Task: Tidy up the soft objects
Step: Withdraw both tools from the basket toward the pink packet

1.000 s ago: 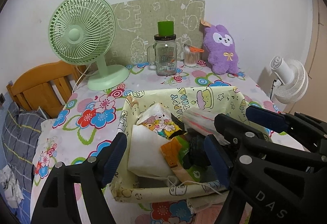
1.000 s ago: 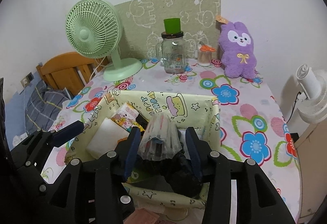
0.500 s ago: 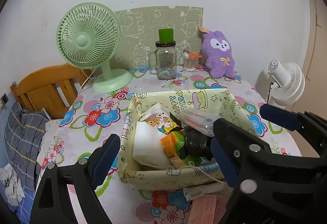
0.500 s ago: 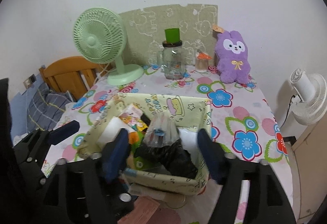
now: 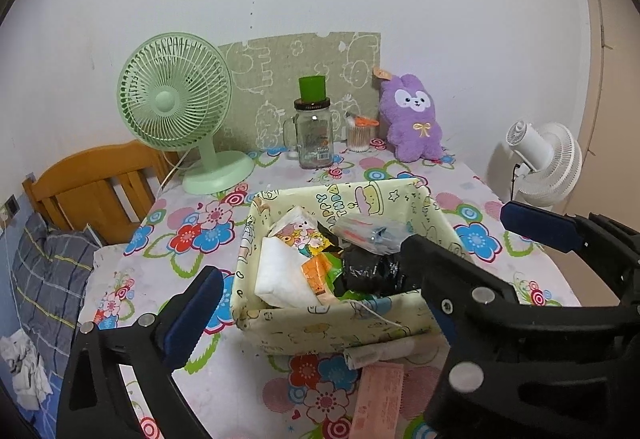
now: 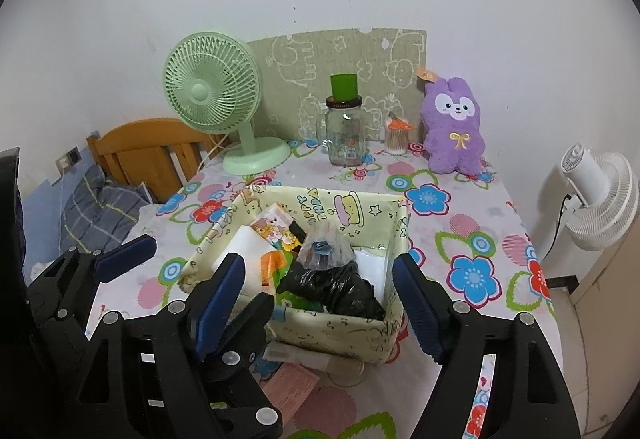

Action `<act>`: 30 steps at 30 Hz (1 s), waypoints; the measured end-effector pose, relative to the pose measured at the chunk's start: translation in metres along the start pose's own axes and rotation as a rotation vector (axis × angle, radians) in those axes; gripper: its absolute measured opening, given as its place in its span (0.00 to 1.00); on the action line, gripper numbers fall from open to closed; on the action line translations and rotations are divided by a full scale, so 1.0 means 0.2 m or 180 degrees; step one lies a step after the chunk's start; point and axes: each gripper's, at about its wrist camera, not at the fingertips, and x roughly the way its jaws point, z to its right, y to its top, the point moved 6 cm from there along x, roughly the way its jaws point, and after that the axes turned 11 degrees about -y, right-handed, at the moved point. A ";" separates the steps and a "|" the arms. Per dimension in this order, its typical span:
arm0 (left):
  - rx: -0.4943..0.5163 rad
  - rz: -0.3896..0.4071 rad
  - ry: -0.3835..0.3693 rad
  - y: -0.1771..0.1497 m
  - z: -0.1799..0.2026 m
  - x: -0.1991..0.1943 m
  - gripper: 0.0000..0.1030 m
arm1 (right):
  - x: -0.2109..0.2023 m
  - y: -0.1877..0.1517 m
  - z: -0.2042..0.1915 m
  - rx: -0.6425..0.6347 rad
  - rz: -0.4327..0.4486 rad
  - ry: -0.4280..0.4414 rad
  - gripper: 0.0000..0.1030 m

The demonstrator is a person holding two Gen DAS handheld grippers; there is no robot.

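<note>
Right wrist: right gripper (image 6: 320, 303) wide, empty

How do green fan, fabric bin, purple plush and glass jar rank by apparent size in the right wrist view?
Largest to smallest as they look:
1. fabric bin, though it is nearest the camera, which inflates it
2. green fan
3. purple plush
4. glass jar

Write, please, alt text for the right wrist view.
The open right gripper, holding nothing, hovers over a yellow fabric basket filled with packets and a black bag on a flowered tablecloth. Behind stand a green fan, a glass jar and a purple plush.
</note>
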 end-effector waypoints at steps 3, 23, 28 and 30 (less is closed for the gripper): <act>0.0020 0.0028 -0.0014 0.00 0.02 -0.03 1.00 | -0.05 -0.01 0.00 0.0000 0.0063 0.0009 0.85; -0.0015 0.0102 -0.0145 -0.11 0.12 -0.18 1.00 | -0.26 -0.12 0.05 0.0045 0.0229 -0.0112 0.97; -0.0029 0.0083 -0.0218 -0.15 0.15 -0.19 1.00 | -0.28 -0.16 0.07 0.0046 0.0250 -0.0171 0.97; -0.0029 0.0073 -0.0234 -0.17 0.16 -0.19 1.00 | -0.29 -0.18 0.07 0.0029 0.0264 -0.0202 0.97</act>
